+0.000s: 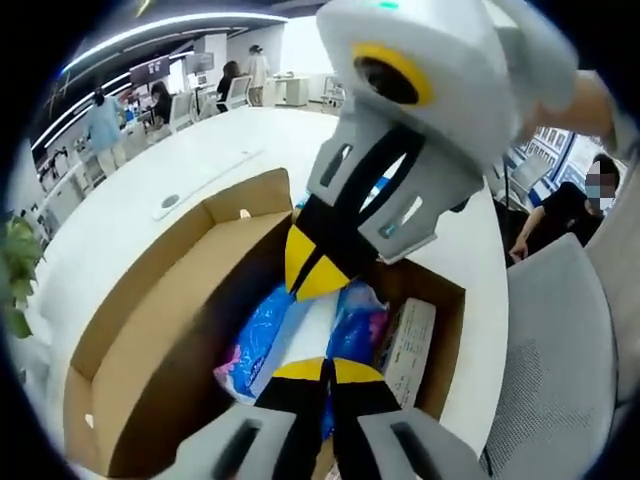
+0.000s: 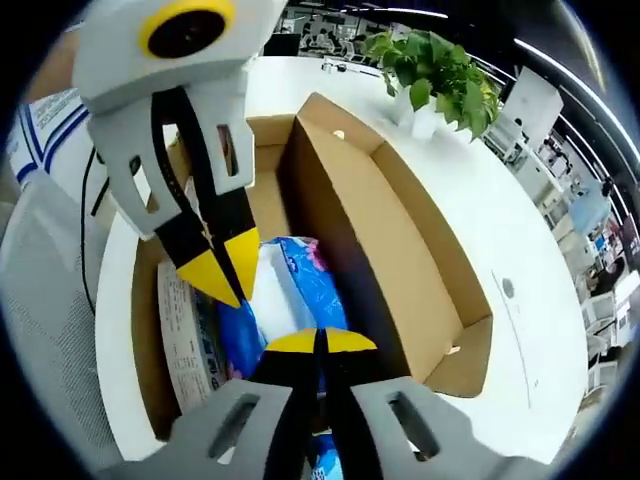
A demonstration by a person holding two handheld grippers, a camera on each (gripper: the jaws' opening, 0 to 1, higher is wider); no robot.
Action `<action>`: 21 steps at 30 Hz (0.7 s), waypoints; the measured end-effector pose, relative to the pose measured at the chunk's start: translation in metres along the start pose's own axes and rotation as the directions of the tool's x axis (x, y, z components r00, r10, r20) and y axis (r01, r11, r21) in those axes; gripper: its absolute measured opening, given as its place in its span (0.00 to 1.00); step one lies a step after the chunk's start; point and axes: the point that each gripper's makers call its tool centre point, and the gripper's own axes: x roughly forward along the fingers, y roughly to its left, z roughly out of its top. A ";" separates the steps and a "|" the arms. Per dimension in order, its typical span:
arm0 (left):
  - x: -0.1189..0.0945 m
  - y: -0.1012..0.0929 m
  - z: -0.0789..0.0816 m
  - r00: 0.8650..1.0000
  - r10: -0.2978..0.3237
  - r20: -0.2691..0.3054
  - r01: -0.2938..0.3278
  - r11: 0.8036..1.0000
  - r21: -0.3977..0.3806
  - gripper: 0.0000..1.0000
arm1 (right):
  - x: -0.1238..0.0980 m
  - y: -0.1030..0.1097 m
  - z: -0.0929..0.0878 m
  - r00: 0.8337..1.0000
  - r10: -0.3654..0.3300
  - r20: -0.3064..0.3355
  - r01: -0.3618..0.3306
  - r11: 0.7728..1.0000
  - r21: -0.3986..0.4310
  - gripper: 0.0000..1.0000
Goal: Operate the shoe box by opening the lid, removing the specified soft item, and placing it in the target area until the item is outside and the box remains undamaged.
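A brown cardboard shoe box (image 1: 150,330) stands open on the white table, its lid (image 2: 400,230) laid back beside the base. Inside lies a soft blue, pink and white plastic packet (image 1: 262,325) (image 2: 300,270). My left gripper (image 1: 325,370) (image 2: 225,272) hangs over the packet with its yellow tips pressed together. My right gripper (image 2: 320,342) reaches in from the opposite side, tips closed too, and its jaws (image 1: 315,268) point down at the packet. Whether either pinches the packet's film is hidden by the tips.
A white printed carton (image 1: 410,345) (image 2: 185,340) lies along one wall inside the box. A potted plant (image 2: 435,75) stands on the table (image 1: 180,170) beyond the lid. A grey mesh chair (image 1: 560,350) is close beside the box. People stand in the background.
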 end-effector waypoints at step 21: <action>-0.041 -0.010 0.037 0.998 0.049 0.050 -0.052 0.997 0.060 0.00 | -0.054 -0.005 0.039 0.993 -0.038 0.108 0.043 0.998 -0.043 0.00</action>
